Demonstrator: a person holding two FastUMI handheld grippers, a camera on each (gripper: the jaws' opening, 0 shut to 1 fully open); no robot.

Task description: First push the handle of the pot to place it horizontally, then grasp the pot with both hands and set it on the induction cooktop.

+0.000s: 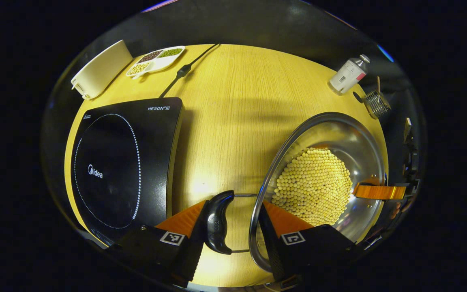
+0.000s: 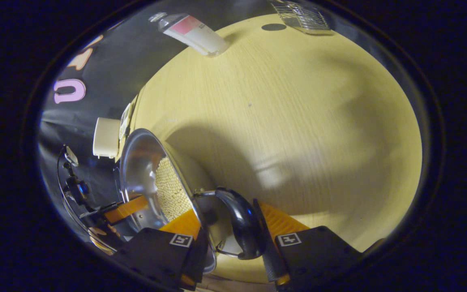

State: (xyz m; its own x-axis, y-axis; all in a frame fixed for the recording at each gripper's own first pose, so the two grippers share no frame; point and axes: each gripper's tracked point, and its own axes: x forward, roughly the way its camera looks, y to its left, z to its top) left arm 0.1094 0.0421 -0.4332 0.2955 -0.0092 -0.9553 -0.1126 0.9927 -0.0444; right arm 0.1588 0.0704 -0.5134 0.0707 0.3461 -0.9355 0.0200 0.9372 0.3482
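Note:
A steel pot (image 1: 339, 134) with soybeans (image 1: 312, 186) in it stands on the wooden table, right of the black induction cooktop (image 1: 124, 162). My left gripper (image 1: 233, 221) is shut on the pot's near black handle (image 1: 217, 223), one finger outside the handle, the other just inside the rim. Across the pot, one of the right gripper's fingers (image 1: 379, 191) reaches over the far rim. In the right gripper view, my right gripper (image 2: 231, 237) clamps the other black handle (image 2: 241, 231) and the wall of the pot (image 2: 140, 162) the same way. Both handles lie level.
A white container (image 1: 101, 69), a divided dish of beans (image 1: 156, 60) and the cooktop's cable (image 1: 185, 71) lie at the far left. A bottle (image 1: 348, 75) and a small wire basket (image 1: 376, 103) stand beyond the pot. Bare wood lies between pot and cooktop.

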